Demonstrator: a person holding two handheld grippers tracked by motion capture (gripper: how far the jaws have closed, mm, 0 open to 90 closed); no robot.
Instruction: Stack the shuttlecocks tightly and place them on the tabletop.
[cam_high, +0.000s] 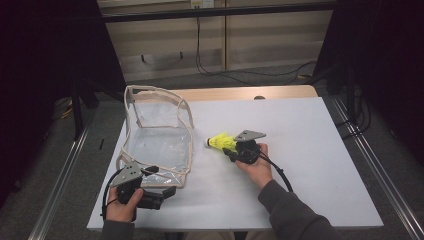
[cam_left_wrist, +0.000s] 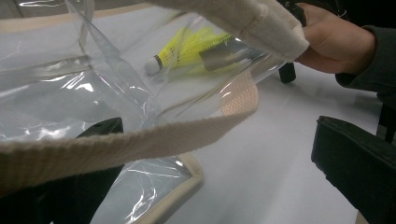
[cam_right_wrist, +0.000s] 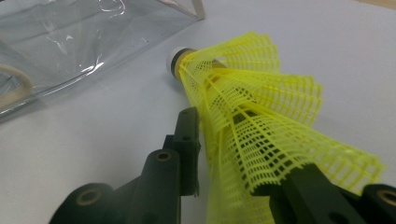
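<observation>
A yellow mesh shuttlecock (cam_high: 222, 141) with a white cork tip lies near the middle of the white table top, cork pointing left at the bag. My right gripper (cam_high: 232, 149) is shut on its skirt; in the right gripper view the shuttlecock (cam_right_wrist: 252, 93) is squeezed between the two black jaws of that gripper (cam_right_wrist: 238, 149). A clear plastic bag (cam_high: 160, 135) with beige trim stands open at the left. My left gripper (cam_high: 160, 194) sits at the bag's near corner. Its jaws (cam_left_wrist: 210, 154) stand wide apart, and the bag's beige strap (cam_left_wrist: 140, 140) drapes across the left one. Through the plastic the shuttlecock (cam_left_wrist: 187, 46) shows.
The white table top (cam_high: 310, 150) stretches bare to the right of my right hand. Metal rails run along both sides of the table. Cables hang on the floor beyond the wooden far edge (cam_high: 240, 93).
</observation>
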